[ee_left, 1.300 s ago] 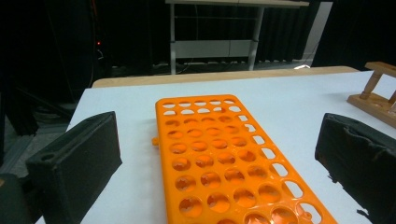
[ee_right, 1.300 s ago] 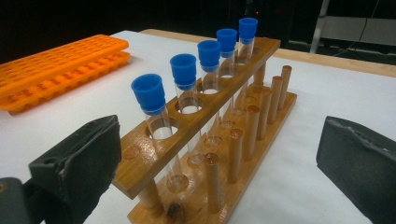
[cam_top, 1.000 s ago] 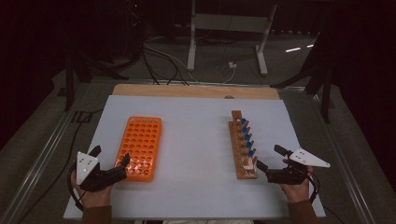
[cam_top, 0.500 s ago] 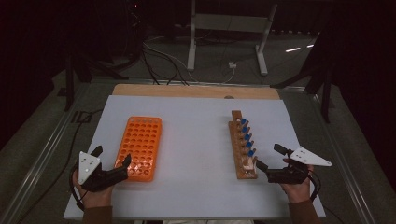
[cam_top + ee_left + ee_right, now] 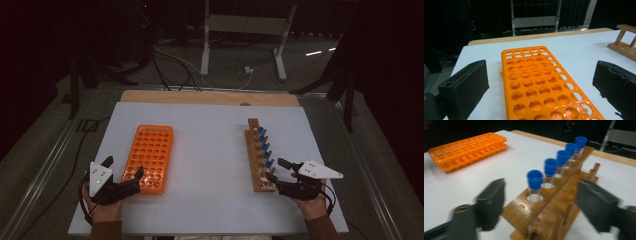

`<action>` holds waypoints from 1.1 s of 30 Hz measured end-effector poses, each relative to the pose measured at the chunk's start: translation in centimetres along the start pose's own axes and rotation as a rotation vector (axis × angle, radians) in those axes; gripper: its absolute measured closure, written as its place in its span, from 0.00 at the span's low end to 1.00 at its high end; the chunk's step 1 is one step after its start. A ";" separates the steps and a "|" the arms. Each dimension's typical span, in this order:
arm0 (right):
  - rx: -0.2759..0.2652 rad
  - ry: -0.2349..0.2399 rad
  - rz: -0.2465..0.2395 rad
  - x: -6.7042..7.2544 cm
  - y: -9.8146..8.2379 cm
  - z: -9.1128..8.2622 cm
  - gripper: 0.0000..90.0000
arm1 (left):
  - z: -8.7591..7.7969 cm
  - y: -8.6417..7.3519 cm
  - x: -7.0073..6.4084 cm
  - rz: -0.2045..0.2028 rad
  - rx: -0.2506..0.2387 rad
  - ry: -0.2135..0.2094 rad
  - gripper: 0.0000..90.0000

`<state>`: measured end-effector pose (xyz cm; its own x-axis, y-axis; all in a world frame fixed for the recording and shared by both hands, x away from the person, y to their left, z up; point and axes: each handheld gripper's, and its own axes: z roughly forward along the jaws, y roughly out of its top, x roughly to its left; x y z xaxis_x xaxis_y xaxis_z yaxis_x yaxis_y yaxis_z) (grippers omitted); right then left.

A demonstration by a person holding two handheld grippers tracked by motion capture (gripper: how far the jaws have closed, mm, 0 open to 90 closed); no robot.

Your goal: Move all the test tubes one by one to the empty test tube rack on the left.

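A: White table (image 5: 210, 150), dark room. Status?
B: Right gripper (image 5: 278, 176) at the wooden rack's (image 5: 258, 160) near end; jaws have just been closing, not yet gripping it. Left gripper (image 5: 125, 172) open, straddling the orange rack (image 5: 150, 155).
A: Meaning?
B: Probably steadying the rack before pulling tubes (image 5: 534, 180).

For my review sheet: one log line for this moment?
left gripper open at orange rack | right gripper closing around wooden rack end, no contact

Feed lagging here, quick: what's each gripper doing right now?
Left gripper: open, straddling the orange rack's near end.
Right gripper: open, just been closing around the wooden rack's end, not gripping.
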<state>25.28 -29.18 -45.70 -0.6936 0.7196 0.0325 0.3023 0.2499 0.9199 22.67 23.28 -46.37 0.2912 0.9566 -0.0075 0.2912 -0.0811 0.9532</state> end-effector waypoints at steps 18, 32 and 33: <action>0.062 -0.019 -0.031 -0.2 0.1 2.4 0.80 | 0.4 0.1 -0.8 0.011 0.012 -0.021 0.01; 0.049 -0.012 -0.073 0.0 1.4 1.8 0.85 | 1.2 1.2 -2.6 0.052 -0.005 -0.158 0.01; 0.049 -0.013 -0.077 0.0 1.6 1.8 0.85 | 1.2 1.4 -2.8 0.059 -0.007 -0.167 0.01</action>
<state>26.94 -27.60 -44.89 -0.7077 0.7053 -0.0428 0.2806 0.3361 0.8991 23.38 20.15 -45.41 0.4554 0.8903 -0.0012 0.2631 -0.1333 0.9555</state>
